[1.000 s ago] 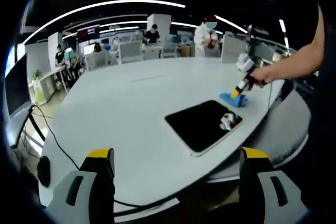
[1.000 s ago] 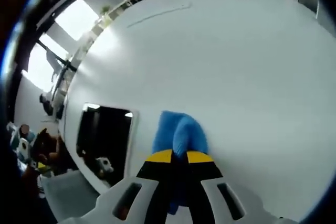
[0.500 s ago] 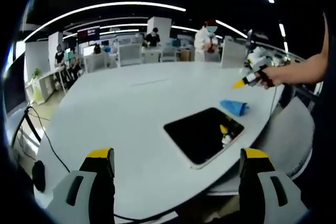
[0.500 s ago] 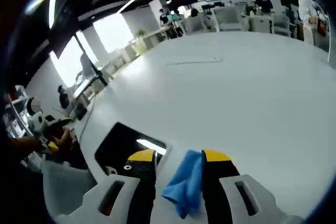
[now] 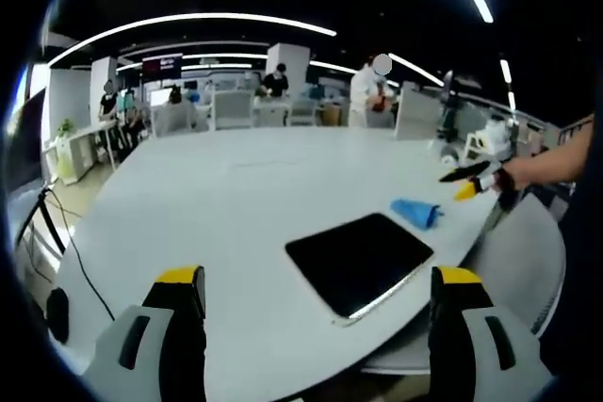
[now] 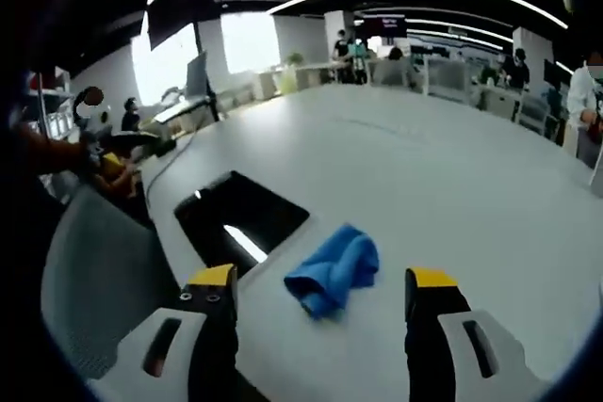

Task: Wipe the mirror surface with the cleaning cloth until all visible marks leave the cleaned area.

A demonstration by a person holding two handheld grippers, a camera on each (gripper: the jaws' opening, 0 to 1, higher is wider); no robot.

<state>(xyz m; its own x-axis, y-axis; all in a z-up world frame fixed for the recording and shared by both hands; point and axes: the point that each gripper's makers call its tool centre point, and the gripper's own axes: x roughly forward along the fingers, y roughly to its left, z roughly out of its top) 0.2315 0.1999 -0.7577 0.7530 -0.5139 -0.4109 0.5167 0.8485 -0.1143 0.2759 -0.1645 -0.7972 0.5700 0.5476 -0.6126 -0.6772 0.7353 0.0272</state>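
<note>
Mirror, dark and flat, lies near the bench edge; the crumpled blue cleaning cloth rests just beside it, untouched. Right hand-held gripper hovers spread above the cloth. Left hand-held gripper is spread, empty.

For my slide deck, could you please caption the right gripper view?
Open right gripper poised above the blue cleaning cloth, crumpled on the white table beside the dark mirror.
</note>
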